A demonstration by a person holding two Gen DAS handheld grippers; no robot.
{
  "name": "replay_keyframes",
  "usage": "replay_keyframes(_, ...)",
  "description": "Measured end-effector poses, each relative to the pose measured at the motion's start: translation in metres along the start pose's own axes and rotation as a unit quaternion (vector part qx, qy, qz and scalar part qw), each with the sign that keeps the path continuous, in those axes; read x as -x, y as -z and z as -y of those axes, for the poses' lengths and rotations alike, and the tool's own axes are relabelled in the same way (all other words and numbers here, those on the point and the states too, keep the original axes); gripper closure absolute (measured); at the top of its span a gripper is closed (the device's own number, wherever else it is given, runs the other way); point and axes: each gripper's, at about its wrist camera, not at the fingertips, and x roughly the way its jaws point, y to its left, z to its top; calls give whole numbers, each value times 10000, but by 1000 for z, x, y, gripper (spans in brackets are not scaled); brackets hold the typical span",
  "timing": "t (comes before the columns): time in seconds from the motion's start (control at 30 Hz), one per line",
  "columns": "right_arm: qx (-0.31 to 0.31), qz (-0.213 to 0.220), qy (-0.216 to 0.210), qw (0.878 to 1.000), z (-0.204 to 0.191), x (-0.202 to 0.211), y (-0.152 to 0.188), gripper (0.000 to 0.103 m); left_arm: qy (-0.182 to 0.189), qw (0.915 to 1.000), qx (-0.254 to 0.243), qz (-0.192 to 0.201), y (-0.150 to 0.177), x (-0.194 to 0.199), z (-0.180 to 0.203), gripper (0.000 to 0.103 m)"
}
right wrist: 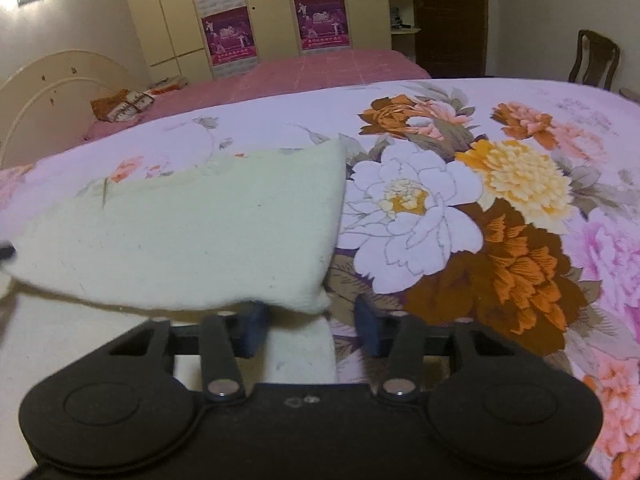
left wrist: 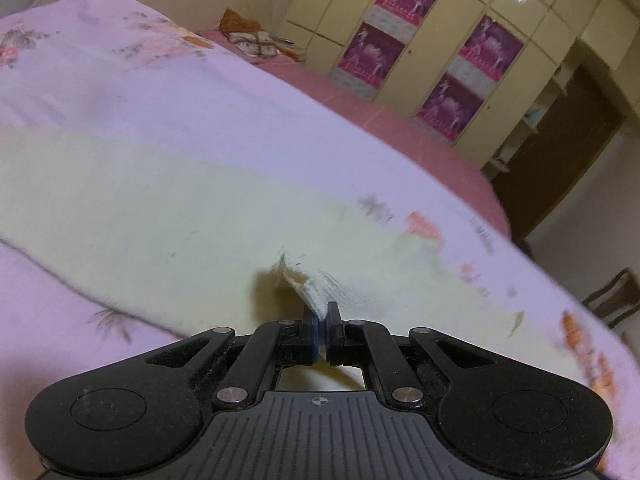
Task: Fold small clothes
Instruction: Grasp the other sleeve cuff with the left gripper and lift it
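Cream cloth (left wrist: 168,208) on the floral bedspread (right wrist: 500,208): left gripper (left wrist: 322,326) pinches its edge; right gripper (right wrist: 312,320) stands apart around its corner.

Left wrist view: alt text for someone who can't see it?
The left gripper is shut on a bunched edge of a pale cream cloth, which lies on a lilac floral bedspread. Behind it are a pink bed and a cream wardrobe with magenta posters.

A pale cream cloth (right wrist: 192,236) lies spread on the bed's floral lilac blanket (right wrist: 500,208).
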Motion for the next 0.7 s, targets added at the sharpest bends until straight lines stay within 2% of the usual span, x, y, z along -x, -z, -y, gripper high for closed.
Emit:
replay_keyframes(0.03,-34,12,25,10000,2,0,-1,93,-28,10000,-38,4,2,1,-2,100)
replay_keyframes(0.1,-218,77,187,9996,11,2,0,93,-62,9999,-113,6,1,-1,-3,100)
replay_keyframes(0.17,-525,64,144,9985,24,4,5,95,-102,9995,-311,10,9,7,-2,100)
replay_keyframes(0.23,-358,56,230,9991,20,7,8,95,-150,9980,-618,1,9,16,2,100)
replay_keyframes(0.33,-219,-130,177,9995,17,14,9,95,-106,9983,-573,-44,11,41,-6,100)
replay_keyframes(0.4,-305,-64,74,9995,21,28,10,83,-152,9989,-446,67,10,56,-14,100)
replay_keyframes(0.47,-361,101,-62,9993,24,41,7,81,-90,9988,-423,224,7,68,-14,100)
replay_keyframes(0.53,-506,317,-173,9981,27,45,-1,73,78,9978,-622,234,4,66,-3,100)
replay_keyframes(0.6,-662,319,-266,9969,29,32,-15,53,214,9972,-678,217,0,60,10,100)
replay_keyframes(0.7,-747,246,-384,9962,27,2,-34,55,222,9962,-836,32,-2,34,27,100)
